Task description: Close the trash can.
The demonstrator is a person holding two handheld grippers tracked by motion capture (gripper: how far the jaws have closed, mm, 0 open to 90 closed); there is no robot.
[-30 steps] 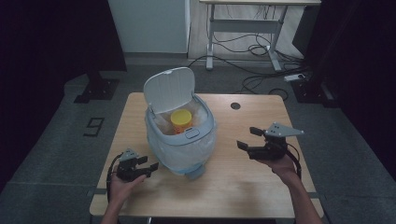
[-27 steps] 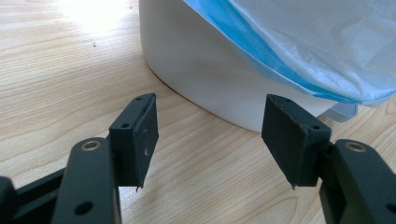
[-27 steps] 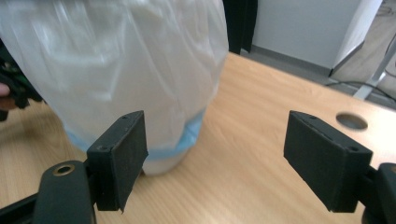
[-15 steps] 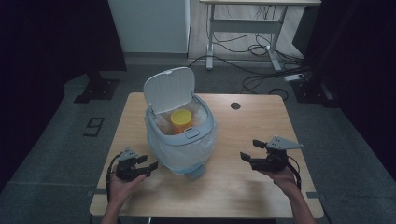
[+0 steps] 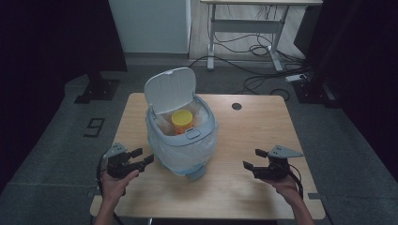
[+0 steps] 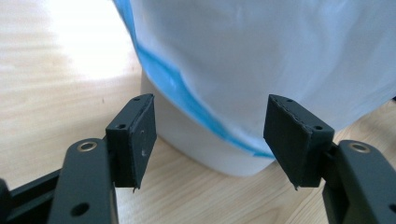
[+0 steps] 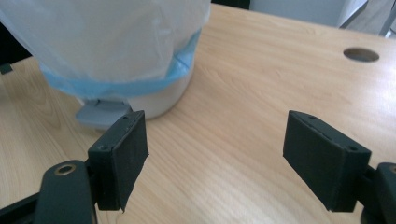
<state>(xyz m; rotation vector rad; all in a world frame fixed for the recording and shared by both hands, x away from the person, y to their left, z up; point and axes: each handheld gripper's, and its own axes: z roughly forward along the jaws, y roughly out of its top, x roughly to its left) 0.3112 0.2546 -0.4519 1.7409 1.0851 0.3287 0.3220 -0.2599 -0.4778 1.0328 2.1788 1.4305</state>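
**Both grippers open beside the lined bin**

At the centre of the high view stands a small white plastic pedal bin [image 5: 180, 140] on the light wooden desk [image 5: 263, 126], its flip lid [image 5: 169, 89] raised and a translucent blue-edged plastic liner bag [image 5: 185, 154] draped down over its outside. A yellow-capped container [image 5: 182, 121] sits inside, near the top.

The left gripper [image 5: 143, 159], lower left of the frame, has its jaws wide with nothing between them — in the left gripper view the bag's blue hem [image 6: 187, 93] lies just ahead of the pads. The right gripper [image 5: 253, 159], lower right, is likewise wide open and empty, well apart from the bin.

The step looks like taking hold of the liner. To do it well, pinch only the loose film near the hem — not the bin wall — from opposite sides, and close fully before lifting, since thin plastic slips and may tear if tugged unevenly.
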